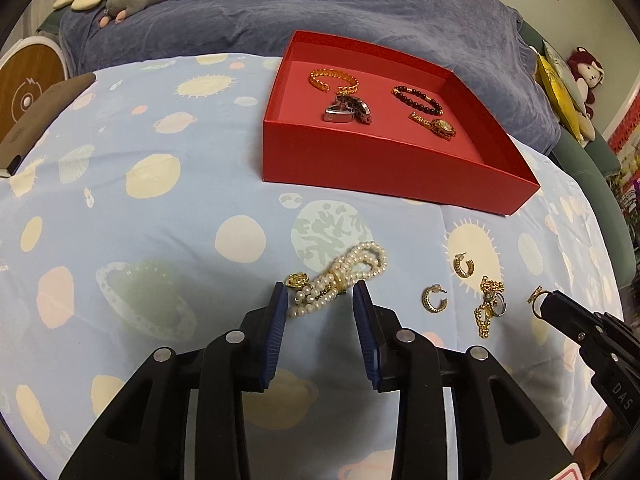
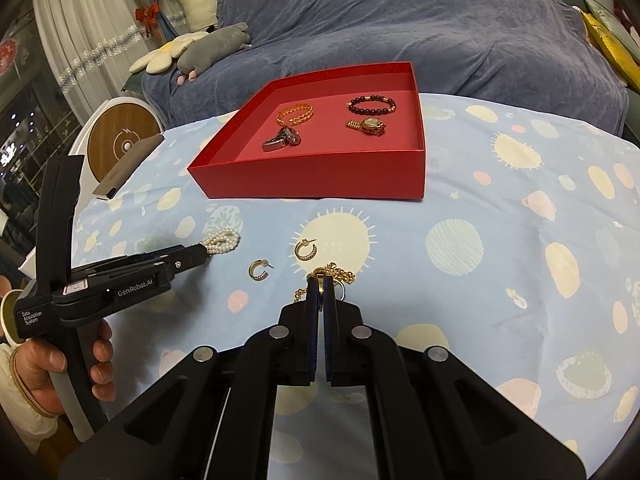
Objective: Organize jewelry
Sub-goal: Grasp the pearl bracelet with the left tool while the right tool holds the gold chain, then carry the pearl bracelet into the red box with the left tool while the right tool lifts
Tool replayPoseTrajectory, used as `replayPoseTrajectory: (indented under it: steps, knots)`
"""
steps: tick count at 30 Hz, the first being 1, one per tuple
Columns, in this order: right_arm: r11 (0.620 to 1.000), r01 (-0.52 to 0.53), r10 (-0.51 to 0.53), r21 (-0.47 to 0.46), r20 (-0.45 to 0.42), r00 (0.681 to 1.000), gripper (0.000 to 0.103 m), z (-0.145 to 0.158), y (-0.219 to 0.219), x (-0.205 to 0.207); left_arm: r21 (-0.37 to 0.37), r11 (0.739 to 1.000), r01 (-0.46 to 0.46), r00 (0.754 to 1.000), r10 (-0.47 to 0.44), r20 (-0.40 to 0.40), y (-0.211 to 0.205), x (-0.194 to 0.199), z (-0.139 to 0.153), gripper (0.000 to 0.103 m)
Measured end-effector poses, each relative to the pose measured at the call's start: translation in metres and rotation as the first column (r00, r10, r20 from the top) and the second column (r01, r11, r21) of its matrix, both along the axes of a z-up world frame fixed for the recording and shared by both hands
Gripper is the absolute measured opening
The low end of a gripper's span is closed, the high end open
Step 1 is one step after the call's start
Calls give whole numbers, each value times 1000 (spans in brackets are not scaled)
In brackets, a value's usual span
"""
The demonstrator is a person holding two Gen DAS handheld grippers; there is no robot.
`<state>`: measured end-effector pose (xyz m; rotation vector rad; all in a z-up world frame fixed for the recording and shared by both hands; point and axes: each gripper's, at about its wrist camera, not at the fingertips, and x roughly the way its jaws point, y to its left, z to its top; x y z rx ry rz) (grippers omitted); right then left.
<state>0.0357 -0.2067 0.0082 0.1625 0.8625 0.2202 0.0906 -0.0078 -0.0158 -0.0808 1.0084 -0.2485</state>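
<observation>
Pearl bracelet [image 1: 340,276] near-centre on desk [image 1: 160,208], light, limp, slippery, best pinched at gold clasp; left hand-held gripper [image 1: 320,300] part-open astride it, pad contact unclear; right hand-held gripper [image 2: 321,286] clamped on gold ring [image 2: 319,276].

The left gripper [image 1: 320,294] angles down with its jaws part open, astride the pearl bracelet [image 1: 344,276]. The right gripper [image 2: 320,280] angles down just right of that bracelet, jaws closed on a gold ring [image 2: 318,276]. A hand [image 2: 52,364] grips the left handle.

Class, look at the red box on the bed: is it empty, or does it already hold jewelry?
Not empty. Inside the lidless red box lie a gold chain bracelet, a dark beaded bracelet, a gold watch and a silver piece.
</observation>
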Motion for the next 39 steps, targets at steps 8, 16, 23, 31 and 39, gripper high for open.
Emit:
replayPoseTrajectory:
  steps: [8, 16, 23, 31, 39]
  knots:
    - [1000, 7, -7, 9, -3, 1000, 1, 1, -2, 0, 74, 997, 12, 999, -14, 34, -8, 5, -3, 60]
    - [1000, 18, -18, 20, -5, 1000, 1, 2, -9, 1, 113, 987, 112, 990, -121, 77, -26, 2, -3, 18]
    - [999, 24, -25, 36, 5, 1000, 1, 8, -10, 4, 41, 988, 148, 988, -150, 44, -29, -7, 3, 11]
    - [996, 27, -32, 87, 50, 998, 1, 33, -9, 16, -64, 988, 143, 986, -136, 99, -24, -9, 44, 11]
    - [992, 24, -36, 127, 89, 995, 1, 67, -13, 71, -62, 989, 132, 978, -120, 170, -25, 41, 82, 11]
